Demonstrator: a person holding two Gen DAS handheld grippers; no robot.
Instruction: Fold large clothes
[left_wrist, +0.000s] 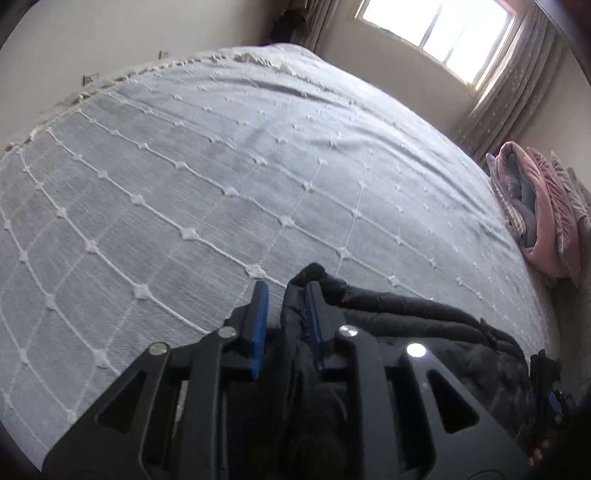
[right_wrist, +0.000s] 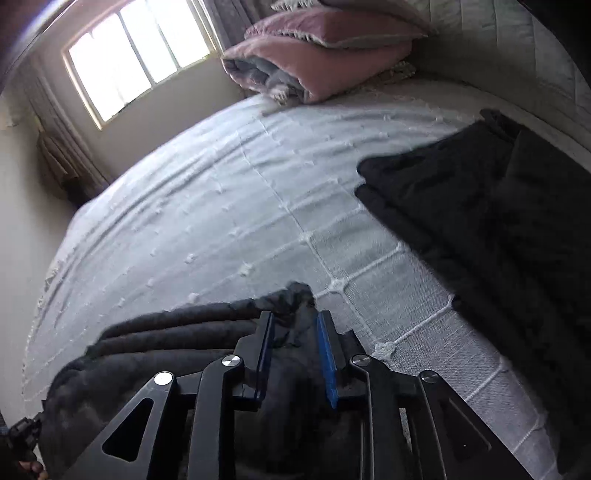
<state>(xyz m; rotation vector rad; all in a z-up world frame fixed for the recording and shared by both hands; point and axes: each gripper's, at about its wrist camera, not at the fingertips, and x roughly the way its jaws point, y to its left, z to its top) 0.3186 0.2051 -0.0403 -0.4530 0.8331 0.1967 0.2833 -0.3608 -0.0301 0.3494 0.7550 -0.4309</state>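
Observation:
A large black padded garment (left_wrist: 424, 314) hangs between my two grippers, just above a bed. My left gripper (left_wrist: 286, 291) is shut on one bunched edge of it, with fabric filling the gap between the blue pads. My right gripper (right_wrist: 293, 321) is shut on the other edge of the black garment (right_wrist: 177, 332), which stretches away to the left. The right gripper also shows small at the far right of the left wrist view (left_wrist: 550, 391), and the left gripper at the bottom left of the right wrist view (right_wrist: 22, 432).
The bed (left_wrist: 221, 184) has a pale grey-blue cover with a white knotted grid. A folded black garment (right_wrist: 491, 221) lies on the bed at the right. Pink and grey bedding (right_wrist: 317, 55) is stacked at the bed's head. A window (left_wrist: 439, 33) and curtains stand beyond.

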